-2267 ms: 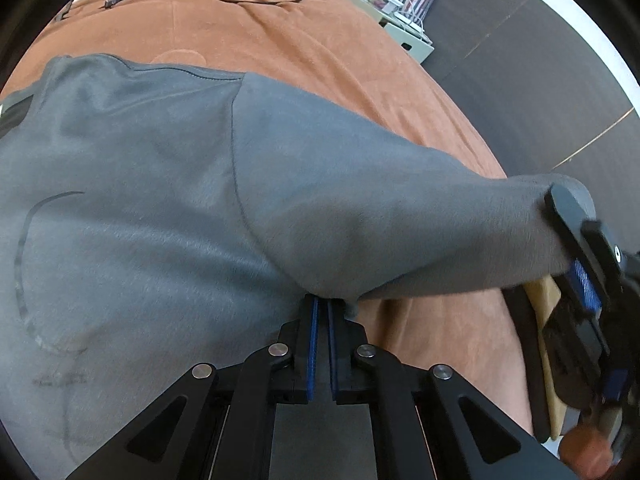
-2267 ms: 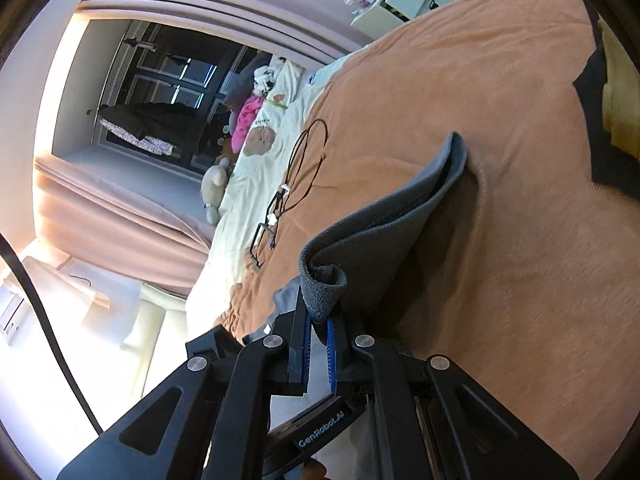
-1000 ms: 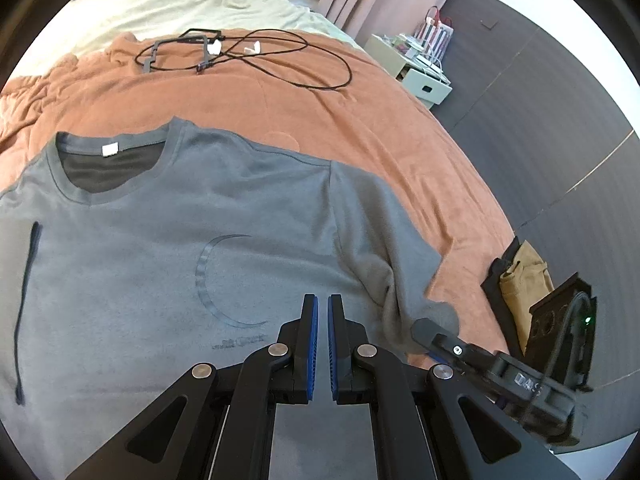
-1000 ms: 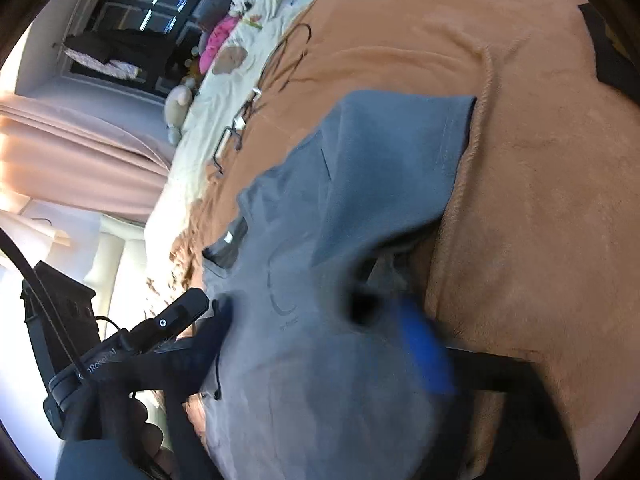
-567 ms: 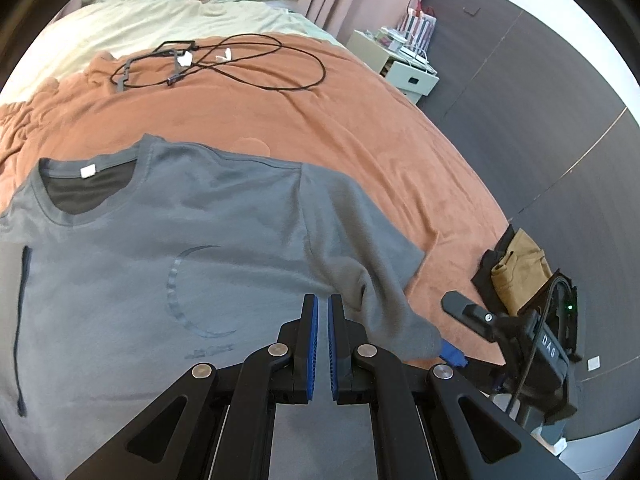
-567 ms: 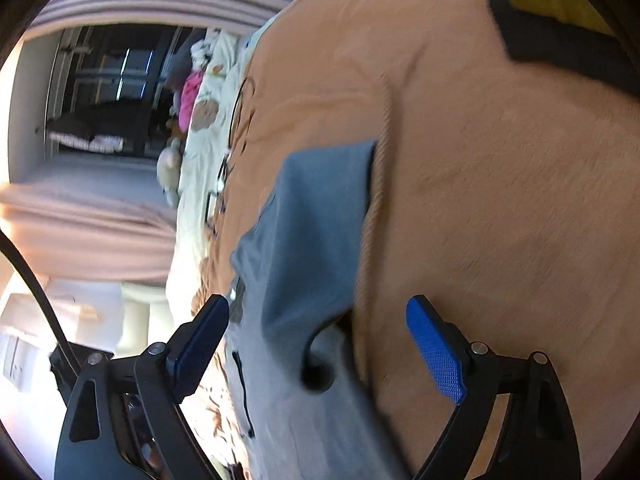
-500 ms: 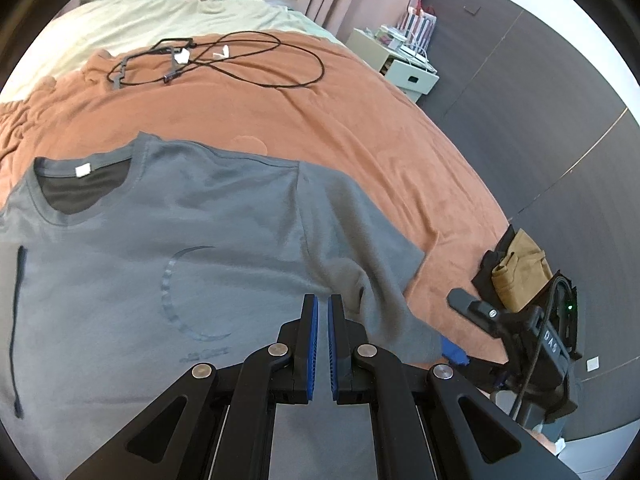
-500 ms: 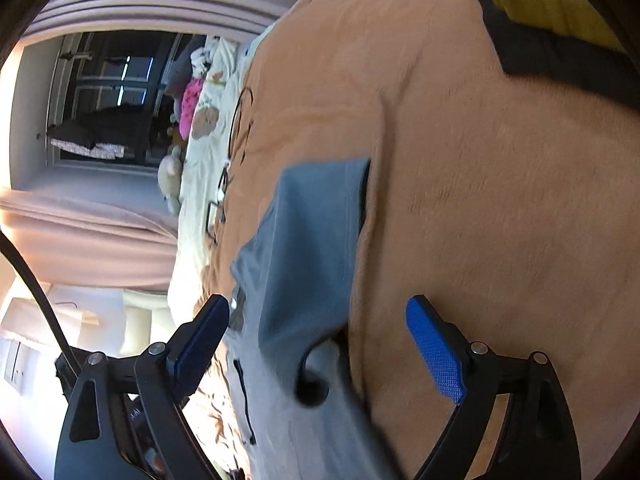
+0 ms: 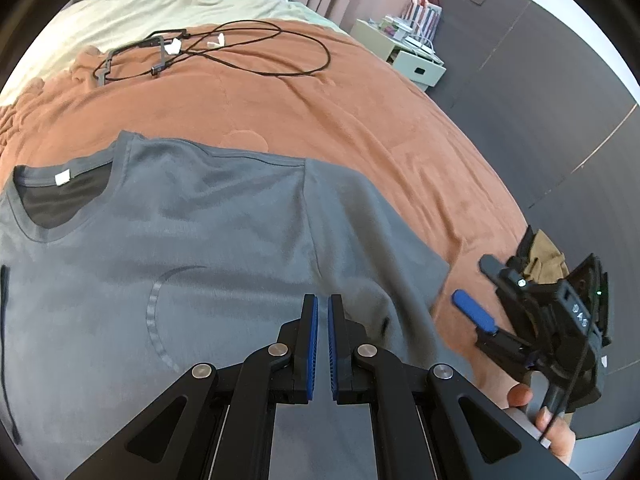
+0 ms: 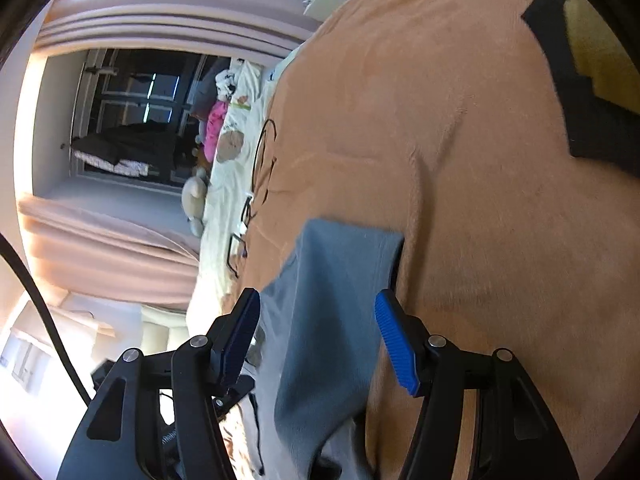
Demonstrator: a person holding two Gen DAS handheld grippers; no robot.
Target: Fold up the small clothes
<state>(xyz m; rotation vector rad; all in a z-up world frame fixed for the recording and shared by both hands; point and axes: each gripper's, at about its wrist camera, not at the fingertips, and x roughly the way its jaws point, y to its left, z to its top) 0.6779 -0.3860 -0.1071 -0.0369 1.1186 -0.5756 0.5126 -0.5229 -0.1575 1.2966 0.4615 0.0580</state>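
Your right gripper (image 10: pixel 316 336), jaws half apart and just closing with the sleeve (image 10: pixel 340 280) between them unpinched, is nearer the grey T-shirt (image 9: pixel 180 248)'s sleeve than your shut left gripper (image 9: pixel 323 320).

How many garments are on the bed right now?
2, maybe more out of frame. A grey T-shirt lies spread flat on the orange blanket; a folded tan-and-black garment sits at the blanket's right edge.

Home bedroom, blanketed bed (image 9: pixel 360 112), curtains (image 10: pixel 120 240), nightstand (image 9: pixel 416 66)
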